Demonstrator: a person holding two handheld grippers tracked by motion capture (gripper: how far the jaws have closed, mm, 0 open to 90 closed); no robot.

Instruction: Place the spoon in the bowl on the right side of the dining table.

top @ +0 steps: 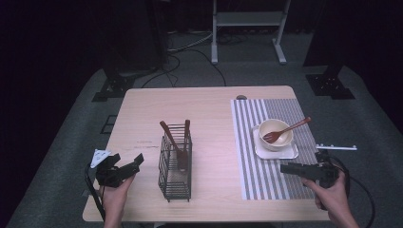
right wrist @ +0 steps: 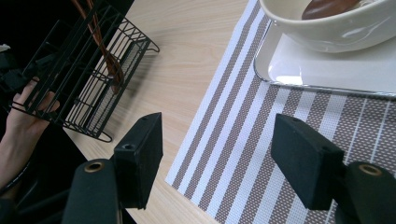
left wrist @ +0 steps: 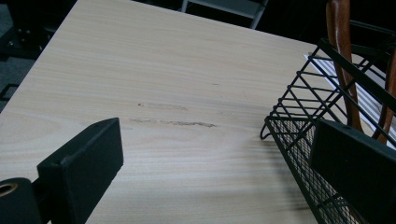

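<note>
The left gripper (top: 124, 170) is being held over the near left part of the wooden table (top: 204, 102), just beside the black wire basket (top: 175, 161). Its jaws are being kept wide apart, with nothing between them but bare tabletop; in the left gripper view the basket (left wrist: 327, 135) is being shown right by the far jaw, whether touching cannot be told. Two brown wooden utensils (top: 182, 142) are being kept upright in the basket.

The right gripper (top: 291, 168) is being held low over the near edge of the striped placemat (top: 268, 178), jaws spread wide and empty. Just beyond it, a cream bowl (top: 275, 134) is being carried on a white square plate (top: 278, 152), and a wooden spoon (top: 287, 130) is being rested in the bowl, its handle sticking out over the rim toward the far right.

No brand, label or writing is being shown legibly on any of these things.
</note>
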